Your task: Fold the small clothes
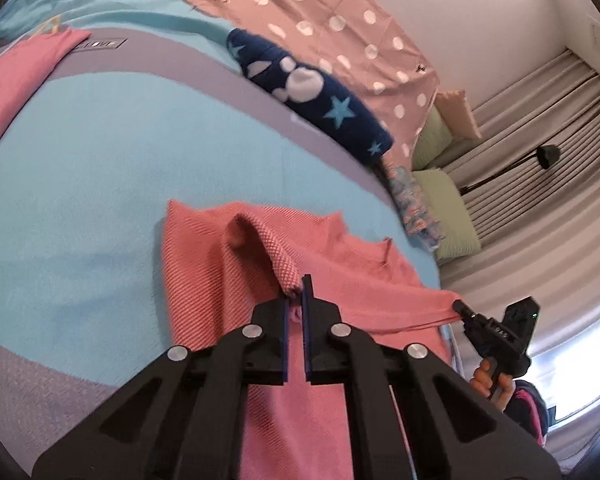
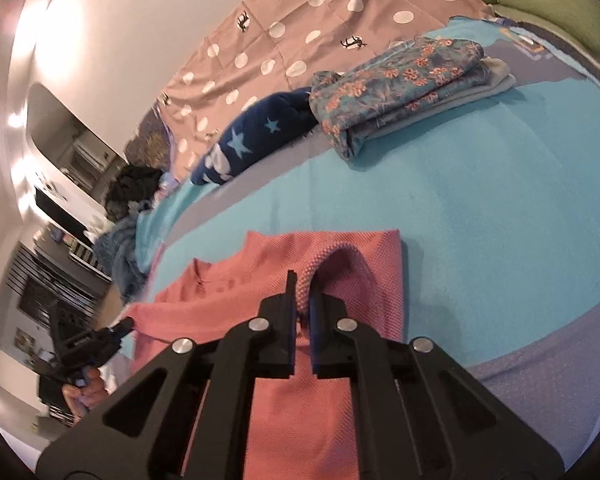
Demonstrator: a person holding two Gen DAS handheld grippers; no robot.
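- Between the jaws of the left gripper point(image 1: 296, 294) sits a pinched ridge of the pink garment point(image 1: 228, 272), the two fingers closed tight on it; the cloth rises from the bed into a small tent just ahead of the tips.
- The right gripper point(image 2: 303, 290) does the same on its side, jaws clamped on another raised fold of that pink garment point(image 2: 356, 264), which otherwise lies flat on the turquoise bedspread point(image 2: 480, 200).
- Judging by how it lies, the fold is only midway: one edge is lifted by both grippers but not yet laid over, and the far half is flat (the neckline shows beyond the tips).
- Further out, past the jaws, a navy star-print item point(image 1: 312, 92) lies unfolded, so more work seems left.
- Only the right view shows a neatly folded floral stack point(image 2: 400, 84) beyond and right of its jaws, apparently finished pieces.
- Only the left view shows another pink cloth point(image 1: 16, 76) far off to the left.
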